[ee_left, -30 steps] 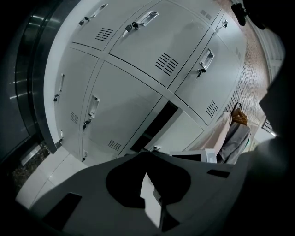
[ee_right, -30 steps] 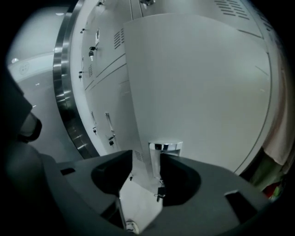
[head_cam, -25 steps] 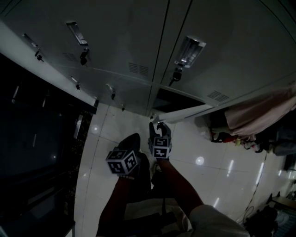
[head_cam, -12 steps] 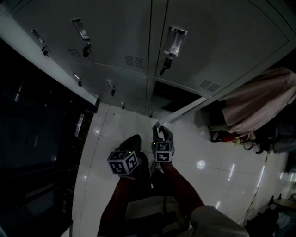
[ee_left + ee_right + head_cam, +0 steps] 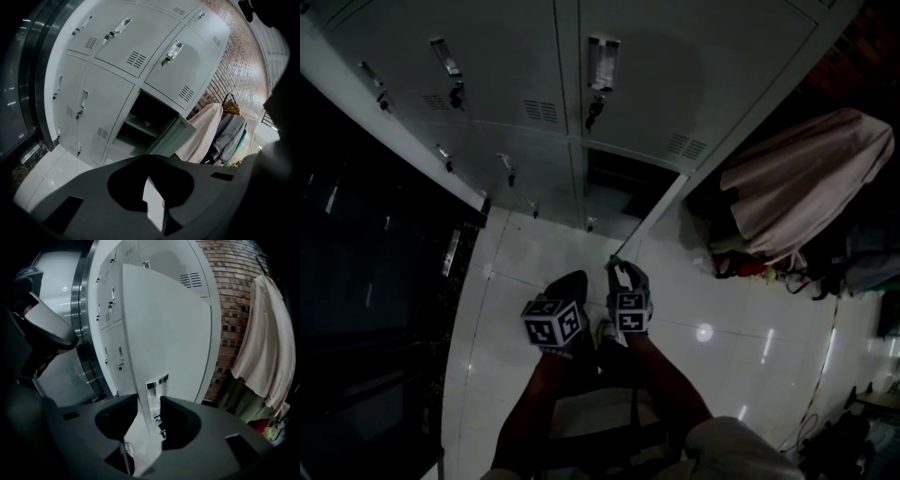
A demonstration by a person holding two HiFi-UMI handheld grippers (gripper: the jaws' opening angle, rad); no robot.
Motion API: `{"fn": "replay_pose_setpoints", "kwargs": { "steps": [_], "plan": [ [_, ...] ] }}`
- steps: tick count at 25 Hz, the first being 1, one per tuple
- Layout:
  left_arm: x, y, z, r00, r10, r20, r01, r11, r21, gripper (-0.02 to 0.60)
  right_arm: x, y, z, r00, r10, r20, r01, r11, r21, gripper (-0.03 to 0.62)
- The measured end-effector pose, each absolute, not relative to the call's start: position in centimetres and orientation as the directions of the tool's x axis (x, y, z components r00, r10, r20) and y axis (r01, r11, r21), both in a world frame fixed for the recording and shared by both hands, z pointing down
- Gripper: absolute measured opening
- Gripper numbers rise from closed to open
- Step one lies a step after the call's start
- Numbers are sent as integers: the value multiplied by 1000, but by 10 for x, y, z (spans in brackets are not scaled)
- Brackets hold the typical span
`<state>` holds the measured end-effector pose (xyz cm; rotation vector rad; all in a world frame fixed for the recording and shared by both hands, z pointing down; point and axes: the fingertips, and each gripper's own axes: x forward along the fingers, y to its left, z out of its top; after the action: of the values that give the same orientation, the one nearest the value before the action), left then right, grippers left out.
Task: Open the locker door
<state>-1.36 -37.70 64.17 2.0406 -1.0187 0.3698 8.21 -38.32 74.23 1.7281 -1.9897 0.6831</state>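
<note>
The right gripper's jaws pinch the locker door's free edge; pull along its hinge arc. The left gripper's jaws sit together, empty.

The locker door is swung out to the right of an open compartment in the locker bank. Its free edge is held between the jaws of the right tool. The left tool is kept just left of that one. Garments are hung right of the bank.
</note>
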Motion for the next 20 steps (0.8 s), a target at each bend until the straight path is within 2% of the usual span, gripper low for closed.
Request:
{"fn": "replay_pose_setpoints", "kwargs": {
  "steps": [2, 7, 20],
  "plan": [
    [-3, -367, 644, 638, -522, 566, -767, -366, 527, -2, 93, -369, 741, -145, -786, 601, -989, 108, -98, 170],
    [22, -341, 648, 650, -495, 576, -759, -404, 510, -2, 119, -334, 745, -158, -773, 614, -986, 88, -144, 79],
    [84, -289, 643, 691, -432, 580, -720, -486, 495, -2, 204, -292, 748, -139, -757, 639, -975, -7, -221, 77]
  ]
}}
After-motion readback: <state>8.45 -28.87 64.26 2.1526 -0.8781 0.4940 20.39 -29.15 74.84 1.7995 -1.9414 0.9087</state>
